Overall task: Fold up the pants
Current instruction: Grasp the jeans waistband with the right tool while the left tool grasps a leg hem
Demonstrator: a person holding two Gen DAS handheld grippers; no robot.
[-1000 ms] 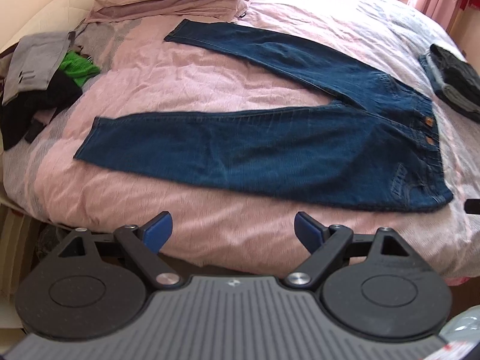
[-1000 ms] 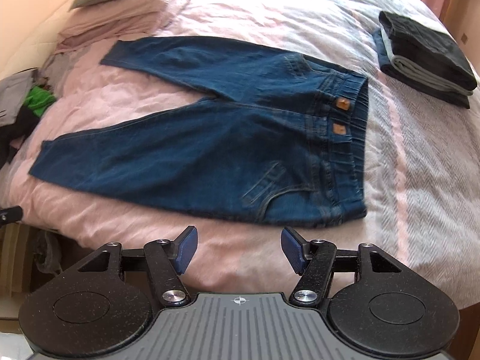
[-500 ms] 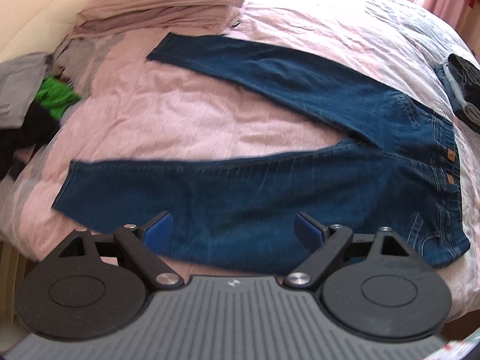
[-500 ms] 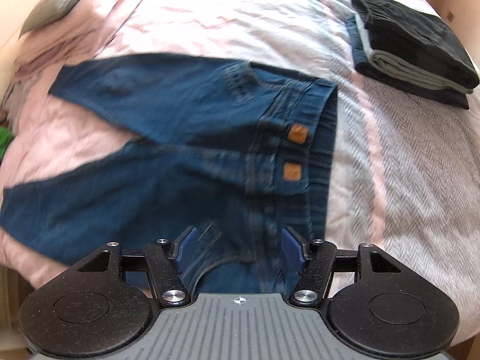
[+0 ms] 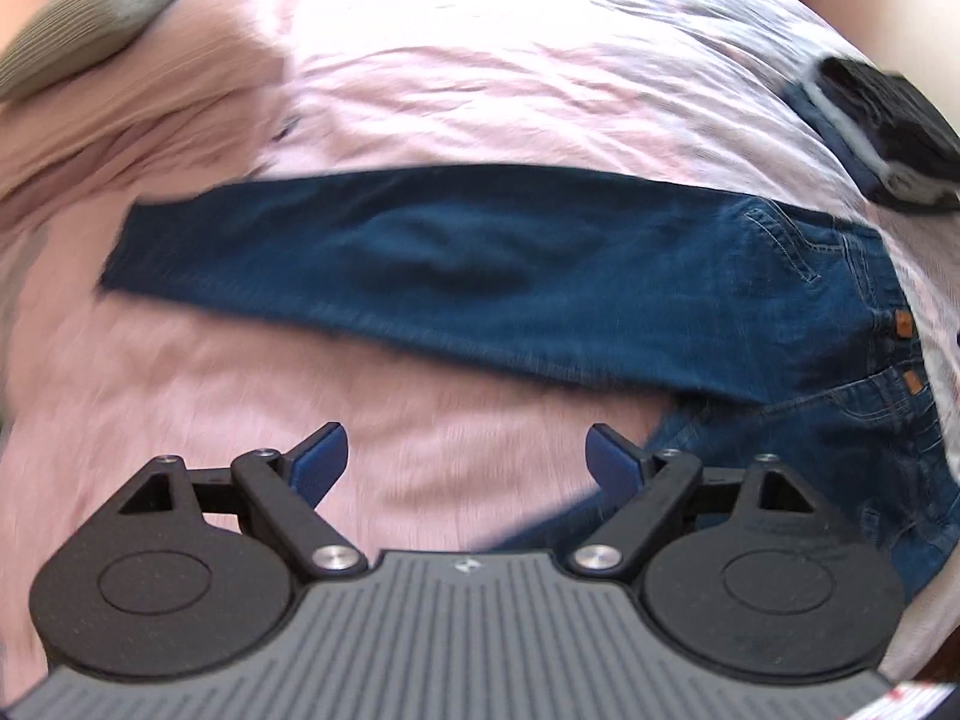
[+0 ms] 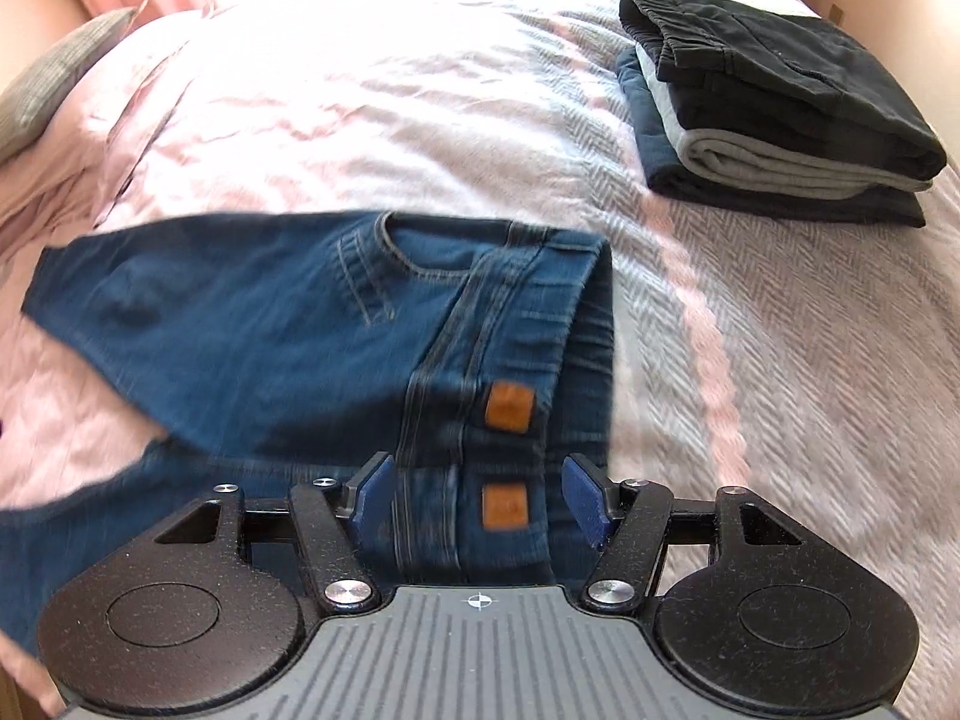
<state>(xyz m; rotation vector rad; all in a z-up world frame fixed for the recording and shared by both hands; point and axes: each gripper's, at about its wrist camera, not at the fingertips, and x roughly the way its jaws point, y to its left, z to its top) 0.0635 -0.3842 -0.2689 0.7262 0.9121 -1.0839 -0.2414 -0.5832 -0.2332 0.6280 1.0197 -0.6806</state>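
The jeans (image 5: 540, 282) lie spread flat on the pink bed (image 5: 480, 90), legs splayed apart in a V and waistband toward the right; no fold has been made, so the whole task looks to lie ahead. The right hand-held gripper (image 6: 477, 501) hangs over the waistband, jaws wide, gripping nothing. The left hand-held gripper (image 5: 467, 461) is over bare cover between the legs; its wide, empty jaws have just been closing slightly. A folded stack (image 6: 774, 102) sits well apart.
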